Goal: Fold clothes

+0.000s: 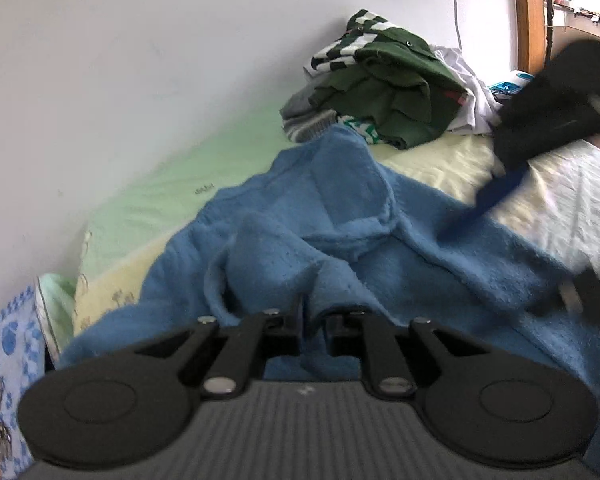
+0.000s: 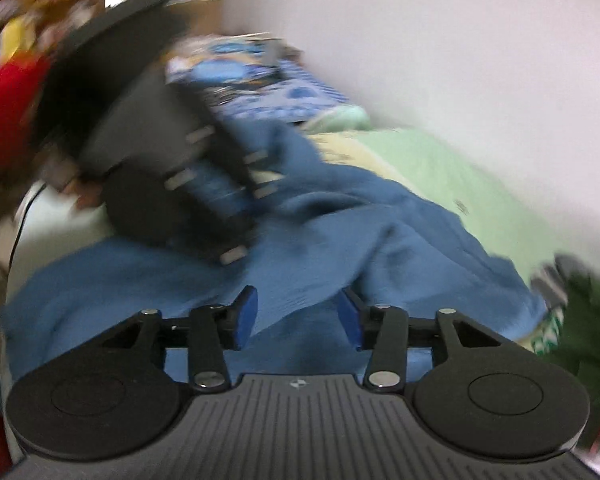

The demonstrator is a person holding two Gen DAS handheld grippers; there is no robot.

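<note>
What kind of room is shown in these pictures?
Most likely a bedroom in a home. A bed with a pale green and yellow sheet stands against a white wall, with a blue garment and a pile of clothes on it.

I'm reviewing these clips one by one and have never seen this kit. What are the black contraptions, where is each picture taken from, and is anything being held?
There is no robot: a person holds a two-finger gripper in each hand, each with a wide-angle camera looking along its fingers. One picture is from the left gripper, the other from the right gripper; each also shows the other gripper further off. Both look over a bed with a pale green and yellow sheet. A rumpled blue sweater lies on it, and a pile of green and white clothes sits by the wall. The left gripper's jaws are nearly closed on a fold of the sweater. The right gripper's jaws stand apart above the sweater, gripping nothing.
</note>
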